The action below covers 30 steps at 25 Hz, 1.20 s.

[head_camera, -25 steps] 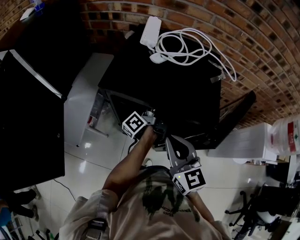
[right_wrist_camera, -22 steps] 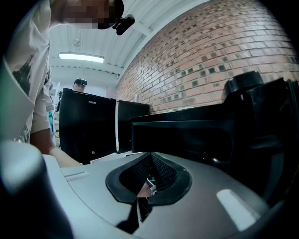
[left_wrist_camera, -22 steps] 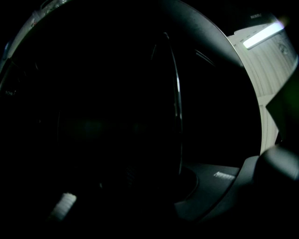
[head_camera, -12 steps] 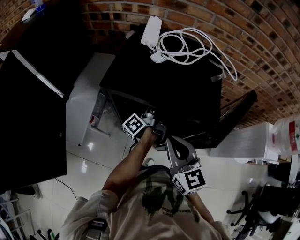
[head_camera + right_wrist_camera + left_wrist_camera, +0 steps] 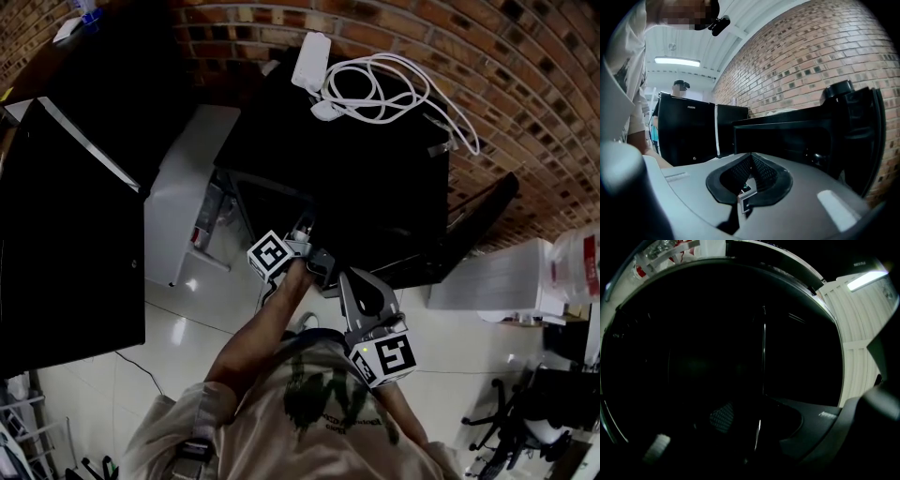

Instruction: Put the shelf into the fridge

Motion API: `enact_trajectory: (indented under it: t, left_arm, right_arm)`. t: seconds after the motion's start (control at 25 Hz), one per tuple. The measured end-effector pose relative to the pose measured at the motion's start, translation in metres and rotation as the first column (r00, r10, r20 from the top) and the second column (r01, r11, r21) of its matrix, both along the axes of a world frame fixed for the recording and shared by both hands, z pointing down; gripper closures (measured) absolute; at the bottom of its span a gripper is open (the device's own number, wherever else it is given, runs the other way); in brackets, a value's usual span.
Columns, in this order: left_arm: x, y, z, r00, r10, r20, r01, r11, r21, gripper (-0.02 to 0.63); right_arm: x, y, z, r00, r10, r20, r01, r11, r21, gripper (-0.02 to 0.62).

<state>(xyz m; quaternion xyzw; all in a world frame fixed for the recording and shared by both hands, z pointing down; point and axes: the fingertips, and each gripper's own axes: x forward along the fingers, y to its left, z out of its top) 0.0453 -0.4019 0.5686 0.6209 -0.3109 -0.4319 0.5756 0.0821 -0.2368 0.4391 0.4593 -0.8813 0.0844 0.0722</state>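
Note:
A small black fridge (image 5: pixel 375 178) stands against the brick wall with its door (image 5: pixel 469 230) swung open to the right. My left gripper (image 5: pixel 302 234) reaches into the dark opening. In the left gripper view its fingers (image 5: pixel 829 425) stand apart, open, in near blackness. A thin pale edge (image 5: pixel 763 357) runs through the interior ahead of them; I cannot tell whether it is the shelf. My right gripper (image 5: pixel 325 267) hovers just outside the opening, below the left one, its jaws shut with nothing between them (image 5: pixel 750 161).
A white adapter and coiled cable (image 5: pixel 375 84) lie on the fridge top. A tall black cabinet (image 5: pixel 66 234) stands at the left, a white box (image 5: pixel 497 281) and an office chair (image 5: pixel 506 422) at the right. A person in a cap (image 5: pixel 680 89) stands behind.
The head view has shifted slightly, so the fridge sits a little lower and further right. Both grippers stay at the fridge opening.

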Motion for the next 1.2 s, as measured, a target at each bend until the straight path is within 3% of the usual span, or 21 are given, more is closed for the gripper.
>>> enact_trajectory:
  t: [0.24,0.56,0.76,1.2]
  left_arm:
    - [-0.01,0.023,-0.002,0.999,0.023,0.023,-0.023,1.0,-0.005,0.479]
    - [-0.018,0.066,-0.027,0.998,0.055,-0.044,-0.054,0.998,0.015,0.483]
    - [-0.022,0.095,-0.058,0.994,0.073,-0.084,-0.068,0.996,0.054,0.512]
    - [-0.054,0.152,-0.116,0.993,0.083,-0.078,-0.073,0.989,0.128,0.577]
  right_arm:
    - [-0.007,0.018,-0.005,1.0,0.028,0.011,-0.028,1.0,0.009,0.595]
    - [-0.015,0.045,-0.011,0.997,0.073,0.026,-0.073,0.997,0.018,0.595]
    - [-0.019,0.058,-0.016,0.995,0.097,0.035,-0.098,0.995,0.034,0.595]
    - [-0.025,0.083,-0.032,0.988,0.147,0.05,-0.15,0.987,0.062,0.595]
